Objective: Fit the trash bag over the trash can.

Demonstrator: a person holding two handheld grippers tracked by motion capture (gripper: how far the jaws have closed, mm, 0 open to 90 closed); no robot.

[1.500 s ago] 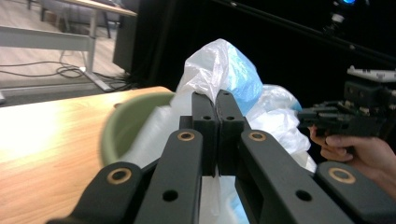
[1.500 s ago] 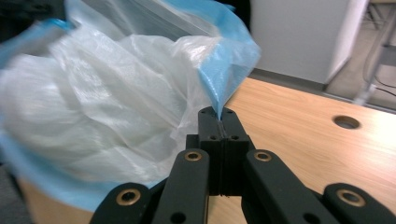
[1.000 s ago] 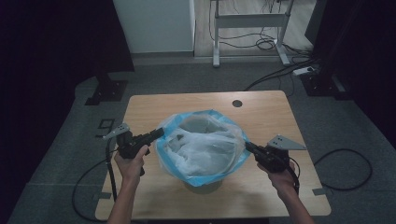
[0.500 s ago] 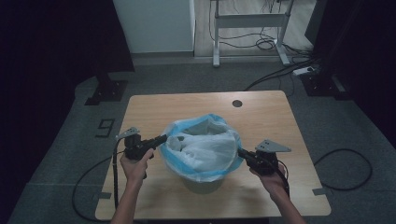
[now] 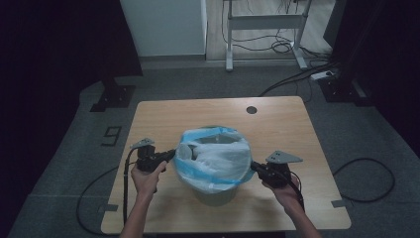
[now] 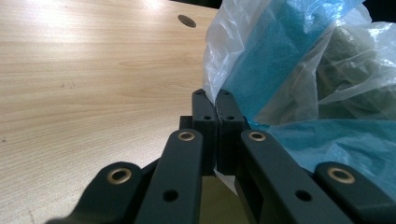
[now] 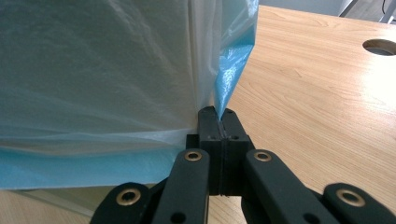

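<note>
**Bag drawn down over the bin, mouth narrowing**

As the two grippers came lower and closer to the person, the plastic bag (image 5: 214, 161) settled further around the grey bin (image 5: 216, 194) at the near middle of the wooden table (image 5: 277, 124). A second earlier the bag's mouth had stood wide and nearly round, with both hands out to the sides. Half a second earlier it had already tightened somewhat. At this moment the opening looked smaller again, the white film bunched inside the blue rim.

Left gripper (image 5: 170, 155): jaws pressed together on a fold of the bag's edge. The left gripper view showed white and blue film (image 6: 261, 60) rising straight out of the closed tips, with no gap between them. Left hand (image 5: 144, 178) sat just beside the bin's left flank.

Right gripper (image 5: 253, 167): jaws likewise clamped together, pinching a seam where white film (image 7: 93, 70) met a blue strip, as its own view showed. Right hand (image 5: 283, 191) was near the table's front edge, lower than before.

The bin stood upright, its lower wall bare below the bag's hem. A round cable hole (image 5: 251, 109) lay well apart, toward the far edge.

Judgement: the downward shift suggests the liner was being pulled over the rim and seated. Both grips looked secure on opposite sides. Whether the hem had fully cleared the rim at the far side could not be told. Thin film under tension may tear or slip if pulled unevenly.
</note>
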